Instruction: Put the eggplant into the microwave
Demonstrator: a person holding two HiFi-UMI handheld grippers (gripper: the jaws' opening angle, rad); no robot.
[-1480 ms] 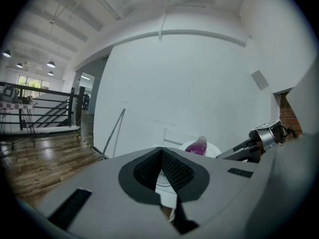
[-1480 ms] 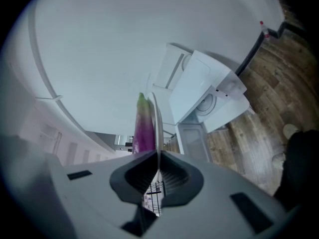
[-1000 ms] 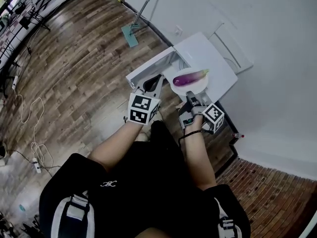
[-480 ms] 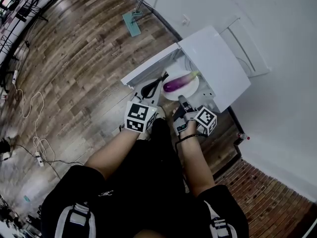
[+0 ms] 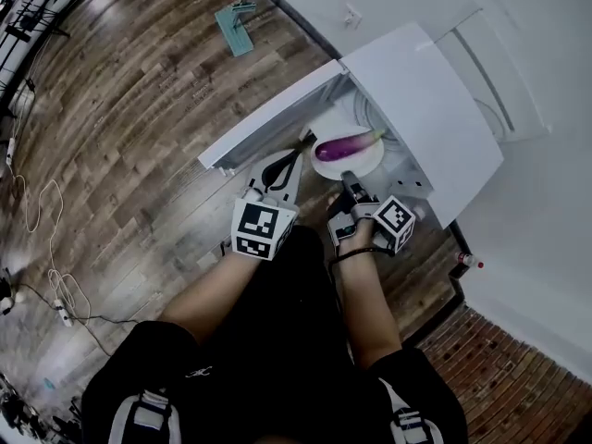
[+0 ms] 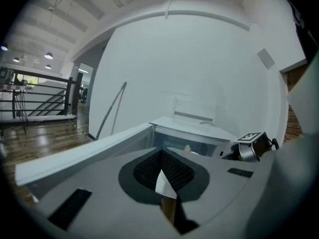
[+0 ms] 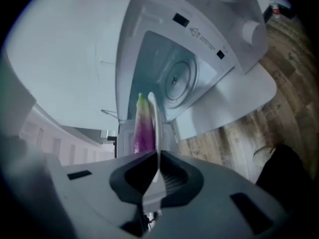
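A purple eggplant (image 5: 344, 145) with a green stem lies on a white plate (image 5: 359, 164). My right gripper (image 5: 349, 179) is shut on the plate's near rim and holds it at the mouth of the open white microwave (image 5: 435, 109). In the right gripper view the plate (image 7: 153, 114) stands edge-on between the jaws, the eggplant (image 7: 143, 129) beside it, the cavity with its turntable (image 7: 177, 80) beyond. My left gripper (image 5: 298, 152) hovers beside the plate near the swung-out door (image 5: 264, 126), its jaws closed with nothing held. The left gripper view shows that gripper (image 6: 162, 179) facing the microwave (image 6: 192, 132).
A mop (image 5: 237, 21) leans on the wall behind the microwave. Cables (image 5: 42, 215) trail over the wood floor at the left. A small red-capped bottle (image 5: 470, 261) lies by the wall at the right. A white frame (image 5: 481, 58) stands behind the microwave.
Both grippers have come down together. The plate with the eggplant has dropped from above the microwave's top to the level of its open front.
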